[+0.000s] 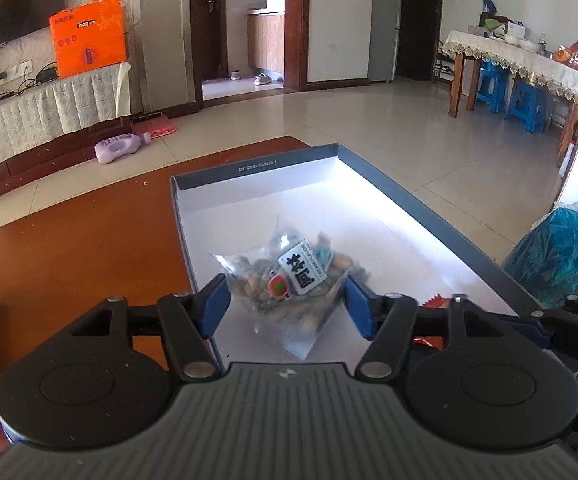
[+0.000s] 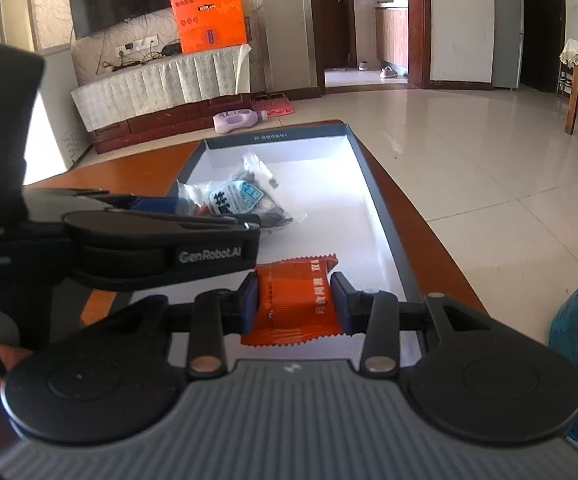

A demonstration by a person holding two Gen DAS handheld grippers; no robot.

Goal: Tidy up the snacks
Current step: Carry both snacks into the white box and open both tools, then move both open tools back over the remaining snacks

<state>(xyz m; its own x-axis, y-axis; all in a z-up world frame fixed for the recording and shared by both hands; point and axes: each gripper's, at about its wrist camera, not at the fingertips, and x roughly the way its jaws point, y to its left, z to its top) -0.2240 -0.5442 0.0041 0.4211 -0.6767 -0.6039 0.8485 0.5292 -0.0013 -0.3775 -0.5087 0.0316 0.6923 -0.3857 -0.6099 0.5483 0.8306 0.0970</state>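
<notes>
Brown wooden table, long shallow box along its right edge. Nearest, right gripper clenched on orange snack packet over box's near end. Beyond, left gripper spread, clear nut bag lying loose between pads mid-box. Farther off, tiled floor, orange carton.

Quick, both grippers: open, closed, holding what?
Left gripper: open, straddling the clear nut bag in the tray.
Right gripper: closed on the orange snack packet.
</notes>
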